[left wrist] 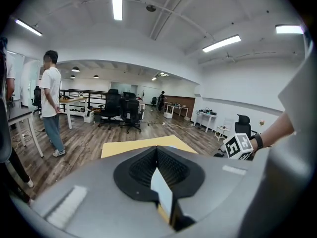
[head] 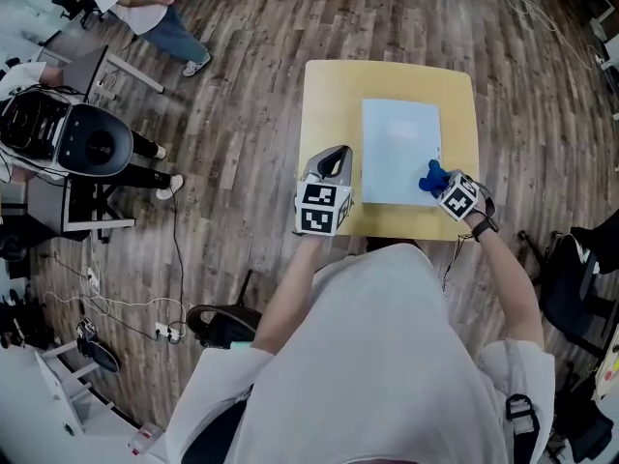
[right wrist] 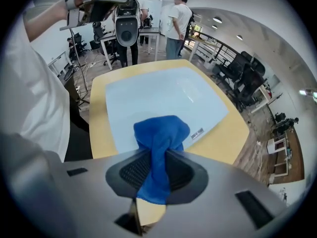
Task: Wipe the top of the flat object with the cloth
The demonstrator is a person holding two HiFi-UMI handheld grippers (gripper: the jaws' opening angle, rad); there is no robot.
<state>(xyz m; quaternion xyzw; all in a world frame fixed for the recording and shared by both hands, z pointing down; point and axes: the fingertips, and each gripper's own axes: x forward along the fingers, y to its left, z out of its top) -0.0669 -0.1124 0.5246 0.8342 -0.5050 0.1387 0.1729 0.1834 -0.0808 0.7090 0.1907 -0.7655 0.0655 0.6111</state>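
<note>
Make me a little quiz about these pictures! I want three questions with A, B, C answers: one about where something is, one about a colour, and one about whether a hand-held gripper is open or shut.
1. Where is the blue cloth?
A. Folded in a bucket
B. Pinched in the right hand-held gripper
C. Hanging on a hook

2. What colour is the table under the flat sheet?
A. Yellow
B. Red
C. Black

3. How do the jaws of the left hand-held gripper stand?
A. Wide apart
B. Closed on the cloth
C. Together, with nothing between them

Answers:
1 B: the right gripper view shows the cloth bunched between its jaws.
2 A: the head view shows yellow all round the pale sheet.
3 C: the left gripper view shows the jaws meeting with nothing in them.
</note>
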